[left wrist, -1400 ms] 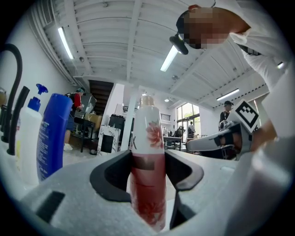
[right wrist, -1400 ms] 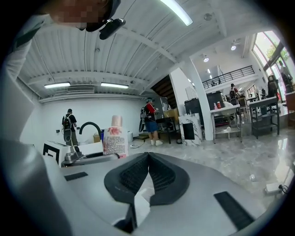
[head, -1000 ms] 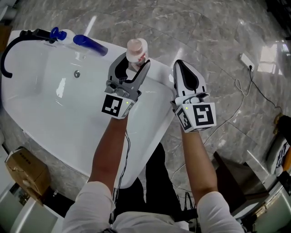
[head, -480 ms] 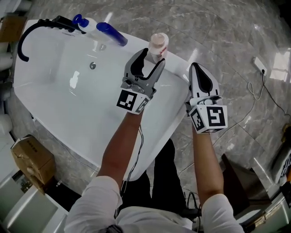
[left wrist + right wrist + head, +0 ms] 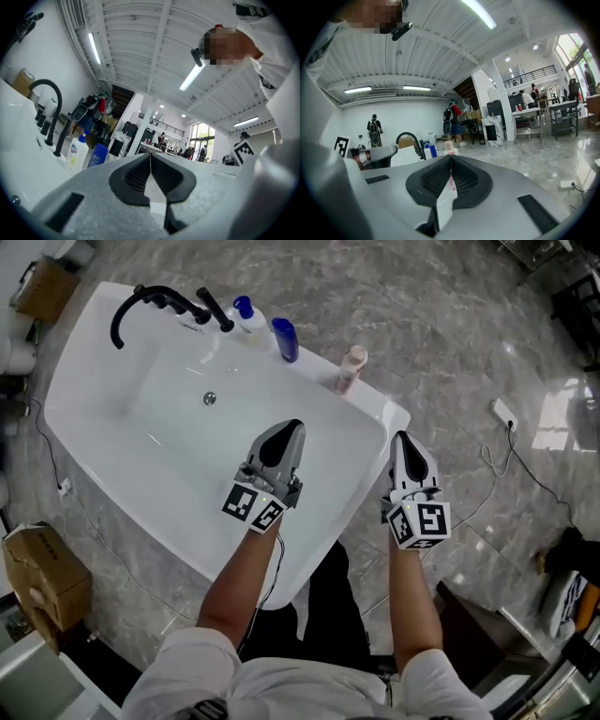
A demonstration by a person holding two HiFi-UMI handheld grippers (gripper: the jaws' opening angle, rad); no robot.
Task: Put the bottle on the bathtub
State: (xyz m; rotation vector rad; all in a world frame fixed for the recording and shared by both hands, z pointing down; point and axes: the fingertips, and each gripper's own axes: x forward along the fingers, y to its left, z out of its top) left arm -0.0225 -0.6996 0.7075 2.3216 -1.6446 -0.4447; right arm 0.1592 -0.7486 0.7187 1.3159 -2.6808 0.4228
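Observation:
The pink bottle (image 5: 352, 368) stands upright on the far rim of the white bathtub (image 5: 112, 465), to the right of a blue bottle (image 5: 285, 338). My left gripper (image 5: 285, 430) hovers over the tub basin, well short of the pink bottle, jaws shut and empty. My right gripper (image 5: 404, 439) hangs just off the tub's right corner, also shut and empty. In the right gripper view the pink bottle (image 5: 449, 146) shows small just beyond the closed right gripper (image 5: 451, 159). In the left gripper view the left gripper (image 5: 150, 157) holds nothing.
A black faucet (image 5: 155, 304) and a white blue-capped bottle (image 5: 246, 315) sit at the tub's far end. Cardboard boxes (image 5: 39, 579) stand on the marble floor at left. A power strip (image 5: 504, 413) with a cable lies on the floor at right.
My left gripper let go of the pink bottle, drew back toward me over the basin and shut. The bottle stays on the rim. The head view has risen and shows the whole tub.

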